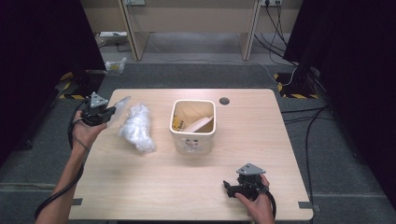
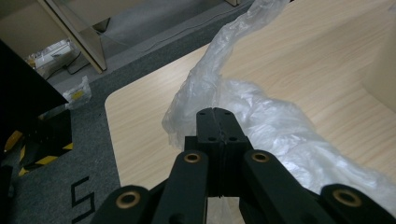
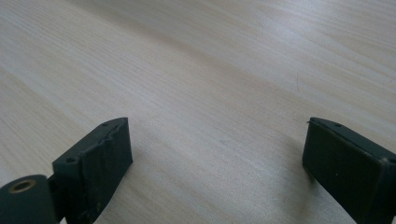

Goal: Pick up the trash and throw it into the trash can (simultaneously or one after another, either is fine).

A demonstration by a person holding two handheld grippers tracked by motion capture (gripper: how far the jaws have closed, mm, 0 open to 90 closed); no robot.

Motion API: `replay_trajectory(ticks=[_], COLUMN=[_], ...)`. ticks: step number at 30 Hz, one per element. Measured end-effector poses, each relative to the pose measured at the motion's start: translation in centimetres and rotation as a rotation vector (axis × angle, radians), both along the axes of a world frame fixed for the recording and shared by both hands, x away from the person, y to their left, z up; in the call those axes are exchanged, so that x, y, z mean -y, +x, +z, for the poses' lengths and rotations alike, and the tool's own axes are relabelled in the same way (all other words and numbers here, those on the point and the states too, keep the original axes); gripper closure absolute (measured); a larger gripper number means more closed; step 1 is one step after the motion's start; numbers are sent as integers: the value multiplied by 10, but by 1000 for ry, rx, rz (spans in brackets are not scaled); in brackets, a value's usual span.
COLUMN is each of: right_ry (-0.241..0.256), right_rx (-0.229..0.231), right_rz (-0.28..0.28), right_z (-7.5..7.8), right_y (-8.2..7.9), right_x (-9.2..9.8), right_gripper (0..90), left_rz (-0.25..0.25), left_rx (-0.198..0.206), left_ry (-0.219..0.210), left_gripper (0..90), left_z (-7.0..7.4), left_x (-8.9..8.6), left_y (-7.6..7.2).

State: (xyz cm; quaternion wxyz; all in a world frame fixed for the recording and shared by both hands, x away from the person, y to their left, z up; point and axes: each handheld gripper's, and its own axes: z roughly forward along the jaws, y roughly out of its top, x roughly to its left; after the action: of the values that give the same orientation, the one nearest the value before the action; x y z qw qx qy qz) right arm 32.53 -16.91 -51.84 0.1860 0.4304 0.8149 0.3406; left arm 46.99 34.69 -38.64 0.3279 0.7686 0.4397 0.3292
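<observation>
A clear crumpled plastic bag (image 1: 137, 128) lies on the left half of the wooden table (image 1: 163, 186). One drawn-out corner of it rises to my left gripper (image 1: 111, 112), which is held at the table's left edge. In the left gripper view, my left gripper (image 2: 215, 112) has its jaws pressed together on the bag (image 2: 271, 121), whose film spreads out beyond the tips. Near the front right edge, my right gripper (image 1: 227, 186) rests low and points left. Its own view shows my right gripper (image 3: 217, 135) with jaws wide apart over bare table (image 3: 210, 60).
A white waste bin (image 1: 192, 140) stands at the table's middle with paper scraps inside. A round cable hole (image 1: 224, 101) sits at the back. Beyond the table are desk legs, cables and a small packet (image 1: 116, 65) on the floor.
</observation>
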Motion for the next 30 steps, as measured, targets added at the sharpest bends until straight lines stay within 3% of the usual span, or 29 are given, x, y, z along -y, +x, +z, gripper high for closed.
replay_trajectory(ticks=[25,26,30], right_ry=[1,1,1], right_rx=[1,1,1], right_rz=[1,1,1], right_z=[0,0,0], right_y=[0,0,0], right_x=[0,0,0], right_gripper=[85,85,85], left_rz=[-111,-124,-136], left_rx=[47,56,49], left_ry=[16,33,30], left_gripper=[896,896,896], left_z=[37,38,43], left_x=[33,34,40], left_y=[-12,-11,-13])
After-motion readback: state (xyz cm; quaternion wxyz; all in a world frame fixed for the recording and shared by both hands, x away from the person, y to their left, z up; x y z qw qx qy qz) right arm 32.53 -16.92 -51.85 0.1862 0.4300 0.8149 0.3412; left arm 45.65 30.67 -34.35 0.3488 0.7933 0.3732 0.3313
